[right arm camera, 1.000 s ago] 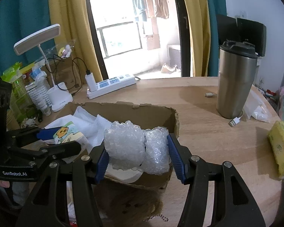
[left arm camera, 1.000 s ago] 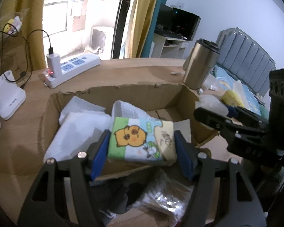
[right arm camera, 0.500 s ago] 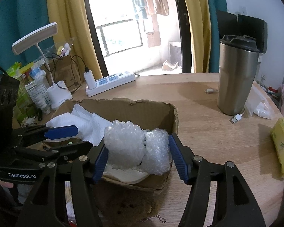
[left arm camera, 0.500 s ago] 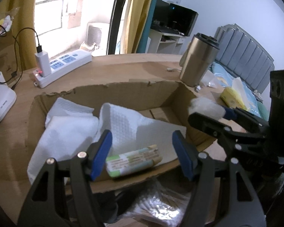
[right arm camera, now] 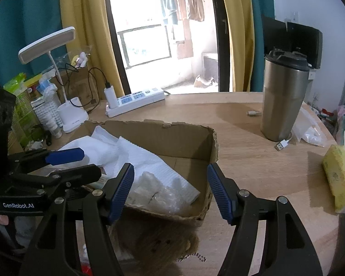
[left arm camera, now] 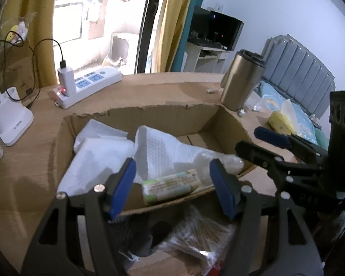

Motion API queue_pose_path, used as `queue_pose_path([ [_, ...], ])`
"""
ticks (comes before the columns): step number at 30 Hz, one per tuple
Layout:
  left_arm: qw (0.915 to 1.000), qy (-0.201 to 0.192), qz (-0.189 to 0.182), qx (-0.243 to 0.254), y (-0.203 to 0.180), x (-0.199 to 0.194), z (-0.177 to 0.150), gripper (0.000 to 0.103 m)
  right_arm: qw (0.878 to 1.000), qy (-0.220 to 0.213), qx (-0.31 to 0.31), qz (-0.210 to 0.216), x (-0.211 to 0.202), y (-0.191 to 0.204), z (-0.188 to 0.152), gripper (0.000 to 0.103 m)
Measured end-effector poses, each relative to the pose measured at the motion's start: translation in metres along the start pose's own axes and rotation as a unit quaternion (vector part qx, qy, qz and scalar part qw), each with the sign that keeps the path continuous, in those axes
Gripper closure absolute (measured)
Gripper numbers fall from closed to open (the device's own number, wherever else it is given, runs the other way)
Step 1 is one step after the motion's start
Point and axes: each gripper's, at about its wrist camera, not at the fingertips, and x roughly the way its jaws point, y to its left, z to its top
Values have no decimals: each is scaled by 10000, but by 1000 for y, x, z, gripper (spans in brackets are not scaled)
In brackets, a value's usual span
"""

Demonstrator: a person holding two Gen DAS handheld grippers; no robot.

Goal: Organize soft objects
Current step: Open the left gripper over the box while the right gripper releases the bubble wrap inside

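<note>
A shallow cardboard box point(left arm camera: 165, 115) point(right arm camera: 172, 133) stands on the wooden table. White foam sheets point(left arm camera: 158, 147) point(right arm camera: 149, 161) lie in it. A green-and-white tissue pack point(left arm camera: 170, 185) lies on its edge at the box's near wall. A clear bubble-wrap bundle point(right arm camera: 154, 191) point(left arm camera: 218, 161) lies in the near right corner. My left gripper point(left arm camera: 172, 184) is open and empty, just above the tissue pack. My right gripper point(right arm camera: 170, 188) is open and empty above the bubble wrap.
A steel tumbler point(right arm camera: 283, 96) stands right of the box. A yellow sponge point(right arm camera: 335, 179) lies at the right edge. A power strip point(right arm camera: 135, 101) and a white desk lamp point(right arm camera: 69, 112) stand behind. A clear bag point(left arm camera: 195, 237) and a brown furry thing point(right arm camera: 156, 239) lie below the grippers.
My left gripper let go of the tissue pack, which dropped into the box. My right gripper opened and the bubble wrap fell into the box's near corner.
</note>
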Motion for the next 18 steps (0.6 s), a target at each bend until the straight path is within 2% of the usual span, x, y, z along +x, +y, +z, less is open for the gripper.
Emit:
queue_pose_path([
  [7, 9999, -134, -30, 22, 0, -18, -4, 28, 9999, -84, -46, -53, -15, 9, -1, 34],
  [18, 9993, -367, -9, 47, -1, -45, -14, 25, 9997, -199, -131, -97, -37, 24, -5, 34],
])
